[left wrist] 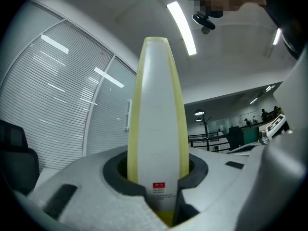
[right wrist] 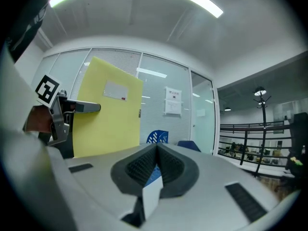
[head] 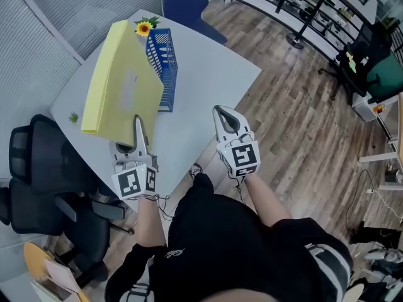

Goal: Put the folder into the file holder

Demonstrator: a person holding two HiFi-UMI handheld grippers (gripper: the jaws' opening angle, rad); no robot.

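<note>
The yellow folder is held up off the white table, its flat face leaning beside the blue mesh file holder. My left gripper is shut on the folder's near lower edge. In the left gripper view the white-labelled spine rises straight up between the jaws of that gripper. My right gripper hovers near the table's front edge, shut and empty. The right gripper view shows its jaws closed tip to tip, with the folder at left and the file holder behind.
A small sunflower sits at the far end of the file holder. A black office chair stands left of the table and a blue chair beyond it. Wooden floor lies to the right.
</note>
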